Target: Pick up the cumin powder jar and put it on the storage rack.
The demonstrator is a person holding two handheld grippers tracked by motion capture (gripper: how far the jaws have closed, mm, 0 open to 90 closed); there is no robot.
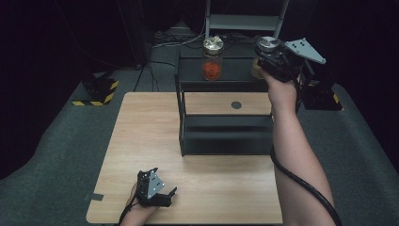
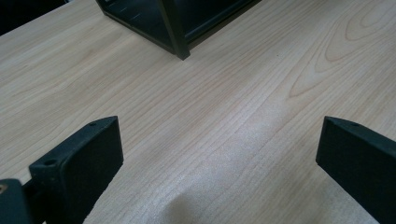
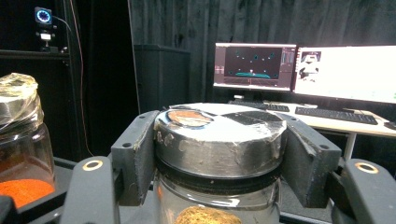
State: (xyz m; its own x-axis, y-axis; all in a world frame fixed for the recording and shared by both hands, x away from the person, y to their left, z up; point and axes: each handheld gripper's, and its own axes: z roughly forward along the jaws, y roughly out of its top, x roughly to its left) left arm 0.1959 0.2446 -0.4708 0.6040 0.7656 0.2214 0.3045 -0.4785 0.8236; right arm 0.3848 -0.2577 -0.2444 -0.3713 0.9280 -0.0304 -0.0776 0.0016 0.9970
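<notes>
Jar (image 3: 217, 186) of brown powder, clamped at its foil-wrapped lid (image 3: 219, 135) by my right hand-held gripper (image 1: 270, 54), stands or hangs just at the top of the black shelf rack (image 1: 226, 136) by the far edge of the bench (image 1: 141, 141); I cannot tell whether its base rests on the top shelf. The two pads pinch the lid from opposite sides, foil crinkled under them. I judge the jar to be glass: stiff, fragile and fairly heavy for its size, with smooth walls that would slip, so the ribbed lid is the sensible place to hold, provided it is screwed tight. The foil may slide a little under the pads. A second jar (image 1: 212, 59), holding orange-red powder and also capped in foil, stands on the same top shelf towards the rack's left corner, apart from mine.

My left hand-held gripper (image 1: 157, 190) lies at the near edge of the bench, jaws spread wide over bare wood with nothing between them.

The bench is pale wood grain, matt and level. Around it I see dark curtains, grey carpet, hazard-striped floor plates (image 1: 96, 92), and lit monitors (image 3: 303, 70) on a desk beyond the rack.
</notes>
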